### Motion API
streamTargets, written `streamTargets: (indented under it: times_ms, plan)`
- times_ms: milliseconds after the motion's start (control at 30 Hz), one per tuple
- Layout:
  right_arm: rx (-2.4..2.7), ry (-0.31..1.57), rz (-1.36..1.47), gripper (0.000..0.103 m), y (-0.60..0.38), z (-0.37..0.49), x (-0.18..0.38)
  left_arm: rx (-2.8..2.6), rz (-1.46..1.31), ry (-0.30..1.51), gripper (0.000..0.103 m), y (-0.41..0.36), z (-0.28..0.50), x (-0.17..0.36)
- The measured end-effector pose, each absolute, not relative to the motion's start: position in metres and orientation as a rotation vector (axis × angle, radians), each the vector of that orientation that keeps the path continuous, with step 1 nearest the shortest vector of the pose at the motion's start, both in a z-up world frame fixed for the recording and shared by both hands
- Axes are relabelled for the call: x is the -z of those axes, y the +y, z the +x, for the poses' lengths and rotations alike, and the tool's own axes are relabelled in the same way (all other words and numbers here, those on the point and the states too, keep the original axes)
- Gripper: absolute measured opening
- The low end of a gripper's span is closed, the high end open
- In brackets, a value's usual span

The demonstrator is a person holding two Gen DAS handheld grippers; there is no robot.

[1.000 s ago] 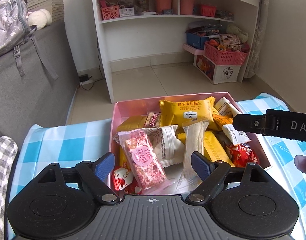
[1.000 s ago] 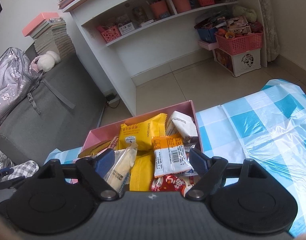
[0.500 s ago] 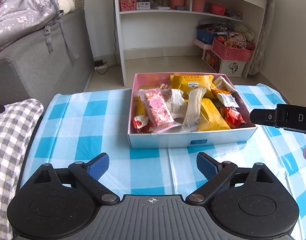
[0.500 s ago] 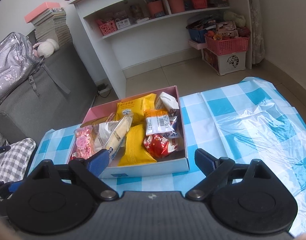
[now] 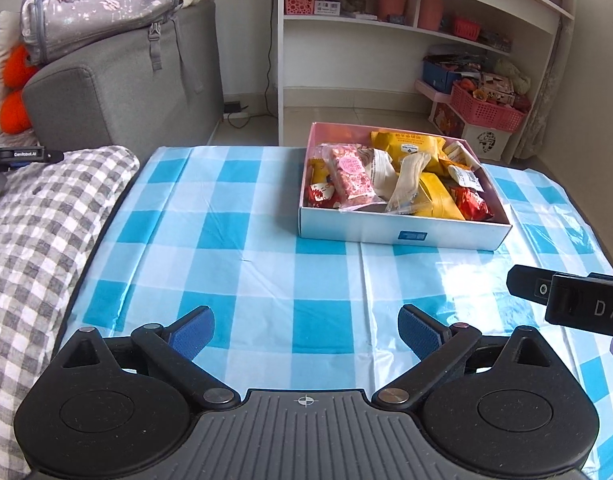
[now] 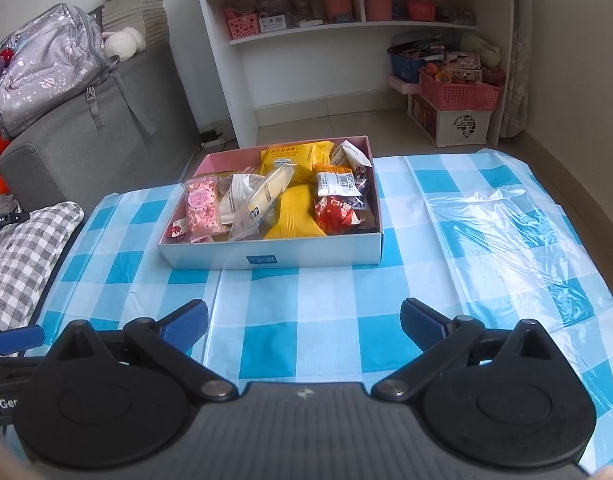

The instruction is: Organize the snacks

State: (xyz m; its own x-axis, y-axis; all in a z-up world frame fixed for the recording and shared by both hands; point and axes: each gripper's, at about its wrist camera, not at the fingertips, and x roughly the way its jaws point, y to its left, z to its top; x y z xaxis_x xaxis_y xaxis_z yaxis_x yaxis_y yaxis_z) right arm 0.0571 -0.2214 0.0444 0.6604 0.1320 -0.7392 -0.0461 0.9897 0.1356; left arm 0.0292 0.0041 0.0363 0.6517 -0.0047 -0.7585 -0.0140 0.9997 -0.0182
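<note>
The blue-checked table (image 6: 326, 320) carries a white box (image 6: 274, 258) toward its far edge, packed with snacks (image 6: 294, 212); well short of it hover the left gripper (image 5: 305, 330) and right gripper (image 6: 304, 322), each spread wide and empty

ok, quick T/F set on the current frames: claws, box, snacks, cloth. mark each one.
1. Both claws are open and hold nothing. True: left claw and right claw gape over the cloth.
2. The box sits on the checked cloth. True.
3. The box is empty. False: it is full of snacks, among them a pink pack and a yellow pack.
4. The pink pack lies on the cloth outside the box. False: it is inside the box, at its left end.
5. The right claw is inside the box. False: it hangs short of the box's near wall.
</note>
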Motion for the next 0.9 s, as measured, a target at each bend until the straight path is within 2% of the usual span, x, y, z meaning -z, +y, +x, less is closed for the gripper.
streamTargets:
  times_ms: [333,900]
  plan:
    - [-0.076,0.848,-0.005,0.103,-0.208,0.056,-0.032,-0.026,0.020,0.843,0.101,-0.001,0.024,-0.041]
    - [-0.064,0.863,-0.017,0.103,-0.205,0.054,-0.028,-0.036,0.023,0.864,0.101,0.000,0.023,-0.035]
